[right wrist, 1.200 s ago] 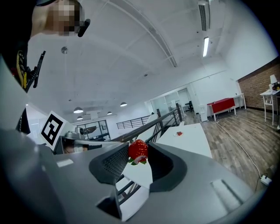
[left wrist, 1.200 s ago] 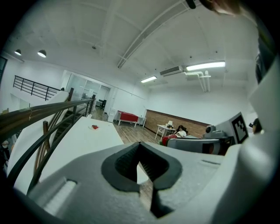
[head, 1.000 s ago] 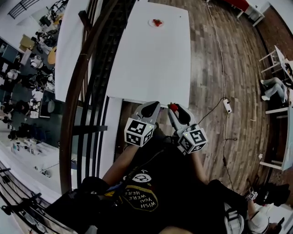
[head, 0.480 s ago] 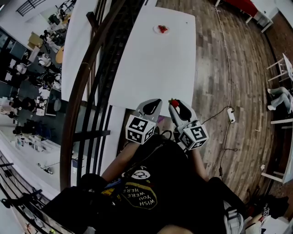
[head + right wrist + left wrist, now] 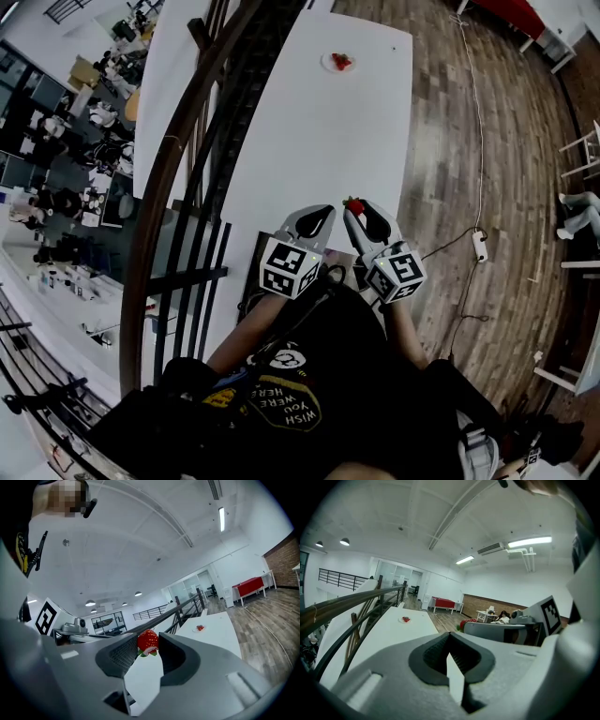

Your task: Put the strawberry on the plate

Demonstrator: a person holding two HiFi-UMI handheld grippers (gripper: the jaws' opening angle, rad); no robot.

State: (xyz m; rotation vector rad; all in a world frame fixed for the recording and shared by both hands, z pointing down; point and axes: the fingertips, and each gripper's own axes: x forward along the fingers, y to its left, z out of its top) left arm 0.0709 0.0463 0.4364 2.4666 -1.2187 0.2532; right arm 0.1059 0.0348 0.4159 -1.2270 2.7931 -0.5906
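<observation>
My right gripper [image 5: 360, 212] is shut on a red strawberry [image 5: 353, 206], held at the jaw tips above the near end of the long white table [image 5: 319, 141]. In the right gripper view the strawberry [image 5: 148, 641] sits pinched between the dark pads, leaves pointing down. A small white plate [image 5: 339, 62] with a red strawberry on it lies at the table's far end, also seen as the plate [image 5: 200, 628] and the plate [image 5: 405, 619]. My left gripper [image 5: 314, 219] hovers beside the right one, shut with nothing in it; its jaws meet at the tips in the left gripper view [image 5: 450, 637].
A dark stair railing [image 5: 178, 150] runs along the table's left side, with a second white table [image 5: 173, 75] beyond it. Wooden floor [image 5: 487, 141] lies to the right, crossed by a cable to a power strip [image 5: 480, 246]. A red bench [image 5: 506, 14] stands far right.
The table has drawn nearer in the head view, and both grippers now stand over its near end. The right gripper still holds the strawberry.
</observation>
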